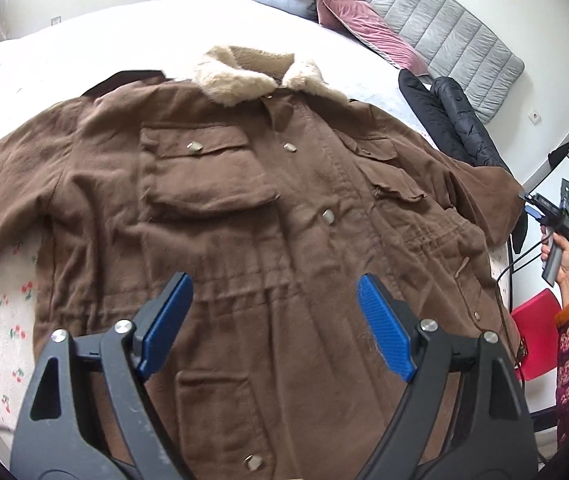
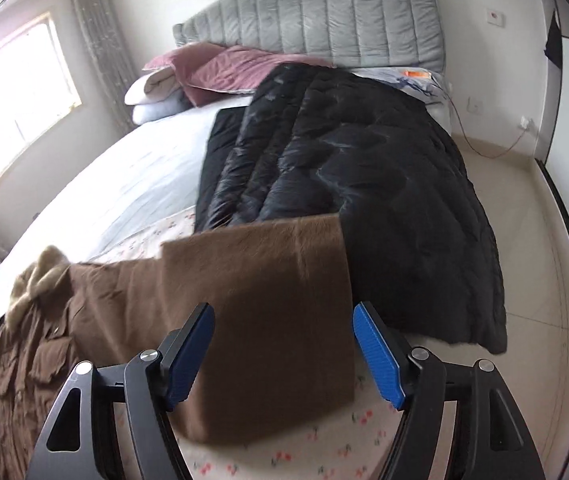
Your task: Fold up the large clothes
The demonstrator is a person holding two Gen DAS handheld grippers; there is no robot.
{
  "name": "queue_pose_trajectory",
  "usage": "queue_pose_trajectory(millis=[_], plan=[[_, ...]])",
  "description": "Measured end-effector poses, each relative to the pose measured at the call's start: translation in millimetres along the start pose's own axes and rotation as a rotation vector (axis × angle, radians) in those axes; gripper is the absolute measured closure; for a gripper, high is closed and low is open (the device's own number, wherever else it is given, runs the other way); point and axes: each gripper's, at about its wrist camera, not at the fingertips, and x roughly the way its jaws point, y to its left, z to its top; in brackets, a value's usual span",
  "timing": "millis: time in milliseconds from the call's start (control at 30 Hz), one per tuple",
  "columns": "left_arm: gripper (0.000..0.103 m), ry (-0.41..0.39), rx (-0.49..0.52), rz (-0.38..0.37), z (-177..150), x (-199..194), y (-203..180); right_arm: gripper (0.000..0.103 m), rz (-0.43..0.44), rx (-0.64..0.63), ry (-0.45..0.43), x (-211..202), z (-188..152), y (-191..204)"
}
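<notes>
- Brown coat (image 1: 276,208) lies spread face up on the bed (image 1: 84,40), buttoned, fur collar (image 1: 244,76) toward the headboard, both sleeves stretched out to the sides.
- We hold the left gripper (image 1: 274,320) above the coat's waist with its fingers (image 1: 384,328) spread wide, grasping nothing; the cloth sits below and between them, and we cannot tell whether they touch it.
- Our right gripper (image 2: 284,344) also has its fingers apart and empty, poised at the end of the right sleeve (image 2: 268,320); the cuff lies between them, nearer the left one.
- The sleeve end overlaps the black quilted coat (image 2: 364,184) beside it, so a careless pinch may catch both garments and drag the black one along.
- The fabric looks thick and heavy; a shallow grip on the cuff edge may slip as we lift.
- The sleeve reaches near the bed's edge, so a dropped cuff could slide toward the floor (image 2: 524,216).
</notes>
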Motion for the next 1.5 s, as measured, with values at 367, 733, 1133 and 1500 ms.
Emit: queue_pose_trajectory(millis=[367, 733, 1133, 1500], plan=[[0.018, -0.017, 0.19, 0.044, 91.8, 88.1, -94.5, 0.098, -0.15, -0.218, -0.247, -50.9, 47.2, 48.4], [0.074, -0.018, 0.155, -0.064, 197.4, 247.3, -163.9, 0.098, -0.404, -0.289, -0.284, -14.2, 110.8, 68.1], [0.052, 0.092, 0.396, 0.166, 167.3, 273.6, -225.9, 0.066, -0.362, -0.191, -0.126, 0.4, 94.4, 36.2], [0.022, 0.082, 0.297, 0.01, 87.9, 82.3, -155.8, 0.038, 0.058, -0.324, 0.05, -94.5, 12.7, 84.8]])
